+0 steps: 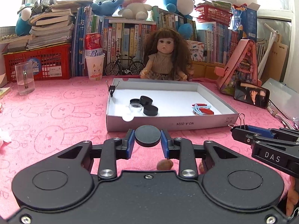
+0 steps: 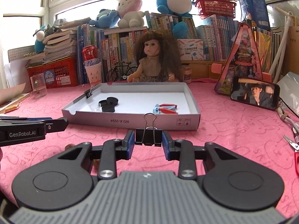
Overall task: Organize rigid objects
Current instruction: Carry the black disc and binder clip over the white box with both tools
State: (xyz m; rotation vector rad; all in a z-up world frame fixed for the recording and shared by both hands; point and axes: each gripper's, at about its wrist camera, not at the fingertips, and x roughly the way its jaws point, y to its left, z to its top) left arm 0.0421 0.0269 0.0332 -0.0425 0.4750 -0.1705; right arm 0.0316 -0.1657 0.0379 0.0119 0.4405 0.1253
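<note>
My left gripper (image 1: 147,140) is shut on a flat black round cap (image 1: 147,134), held just off the pink cloth in front of the shallow white box (image 1: 168,125). My right gripper (image 2: 148,140) is shut on a black binder clip (image 2: 148,137) with its wire handle standing up, also near the box's front wall (image 2: 130,120). Inside the box lie black caps (image 1: 147,104), a clear lid (image 1: 135,106) and red and blue clips (image 1: 202,109). Another binder clip (image 1: 112,89) grips its left wall. Each gripper shows at the edge of the other's view.
A doll (image 1: 164,59) sits behind the box before a wall of books. A glass mug (image 1: 24,78) stands far left, a cup with a can (image 1: 94,65) beside it. A phone (image 1: 251,95) leans at the right, with cables and a red tool (image 2: 296,160) nearby.
</note>
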